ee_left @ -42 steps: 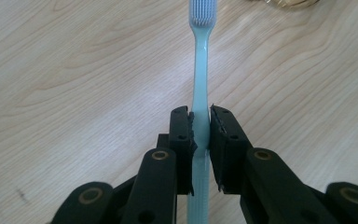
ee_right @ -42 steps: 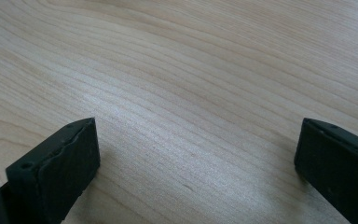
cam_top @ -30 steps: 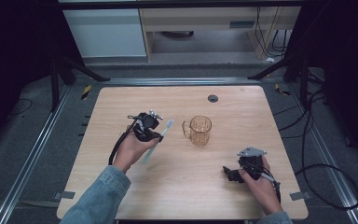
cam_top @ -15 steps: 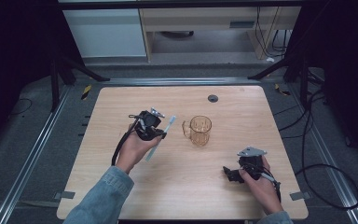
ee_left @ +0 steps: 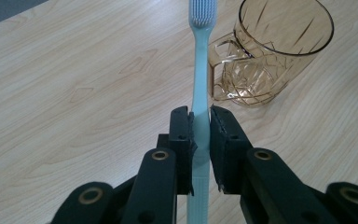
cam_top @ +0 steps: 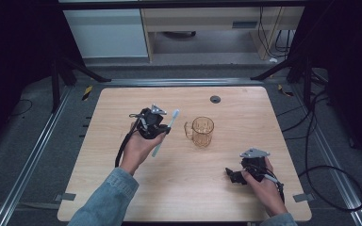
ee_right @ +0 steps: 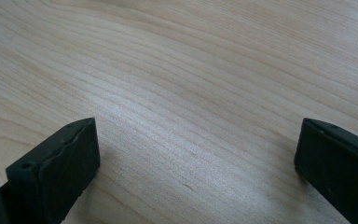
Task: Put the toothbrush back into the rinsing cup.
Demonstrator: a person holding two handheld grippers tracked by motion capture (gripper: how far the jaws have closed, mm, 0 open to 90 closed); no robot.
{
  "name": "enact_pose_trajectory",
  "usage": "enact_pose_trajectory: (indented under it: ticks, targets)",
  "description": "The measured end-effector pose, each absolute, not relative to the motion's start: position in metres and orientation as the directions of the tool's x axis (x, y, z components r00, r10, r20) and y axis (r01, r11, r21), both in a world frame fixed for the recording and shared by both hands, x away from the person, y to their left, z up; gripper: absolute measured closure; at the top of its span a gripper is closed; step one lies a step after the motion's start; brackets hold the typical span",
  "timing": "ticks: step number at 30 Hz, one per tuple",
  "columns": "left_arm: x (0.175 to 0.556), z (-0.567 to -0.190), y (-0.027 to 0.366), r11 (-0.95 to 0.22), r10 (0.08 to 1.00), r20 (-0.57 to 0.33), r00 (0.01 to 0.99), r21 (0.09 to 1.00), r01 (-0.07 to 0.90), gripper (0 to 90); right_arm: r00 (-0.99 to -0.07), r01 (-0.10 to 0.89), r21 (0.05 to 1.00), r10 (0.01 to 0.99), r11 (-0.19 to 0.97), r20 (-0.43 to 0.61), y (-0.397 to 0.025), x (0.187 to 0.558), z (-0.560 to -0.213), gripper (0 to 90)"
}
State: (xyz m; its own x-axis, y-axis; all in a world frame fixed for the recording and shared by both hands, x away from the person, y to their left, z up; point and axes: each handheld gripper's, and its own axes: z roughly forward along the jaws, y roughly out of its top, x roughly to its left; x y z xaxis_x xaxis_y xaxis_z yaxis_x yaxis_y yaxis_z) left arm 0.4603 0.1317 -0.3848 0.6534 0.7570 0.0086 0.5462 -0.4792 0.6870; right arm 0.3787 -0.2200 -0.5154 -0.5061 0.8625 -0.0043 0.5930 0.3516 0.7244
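Note:
A pale blue toothbrush [ee_left: 199, 88] is clamped by its handle between the jaws of my left gripper [ee_left: 200, 126], bristle end pointing away toward the mug. In the high view the left gripper [cam_top: 162, 131] hovers over the table's left middle with the toothbrush [cam_top: 168, 126] slanting up to the right. An amber faceted glass mug [cam_top: 201, 131] stands upright just right of it, handle turned toward the brush; the same mug [ee_left: 272, 51] looks empty. My right gripper [cam_top: 232, 175] rests low near the front right, jaws wide apart over bare wood [ee_right: 196, 140].
The wooden table [cam_top: 122, 188] has a small dark round grommet [cam_top: 215, 99] near its back edge. Black cables [cam_top: 320, 160] trail off the right side, and metal rails [cam_top: 33, 160] flank the table. A white cabinet [cam_top: 108, 33] stands beyond.

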Motion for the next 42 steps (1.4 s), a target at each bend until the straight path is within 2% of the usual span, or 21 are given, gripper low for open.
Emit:
enact_pose_trajectory:
  ticks: [13,20,28,42]
  targets:
    - [0.457,-0.378,0.123,-0.437,0.782,0.032,0.622,0.74,0.511,78.8,-0.506,0.594,0.724,0.863,0.35,-0.003,-0.22,0.379,-0.515,0.4]
    - [0.457,-0.375,0.121,-0.4,0.792,0.013,0.61,0.766,0.503,78.8,-0.505,0.593,0.725,0.863,0.351,-0.004,-0.22,0.379,-0.515,0.4]
    - [0.453,-0.364,0.117,-0.387,0.801,0.054,0.596,0.807,0.446,78.8,-0.505,0.594,0.724,0.863,0.351,-0.003,-0.22,0.379,-0.515,0.4]
    - [0.448,-0.358,0.113,-0.332,0.82,0.069,0.568,0.866,0.374,78.8,-0.506,0.593,0.724,0.863,0.351,-0.004,-0.22,0.379,-0.515,0.4]
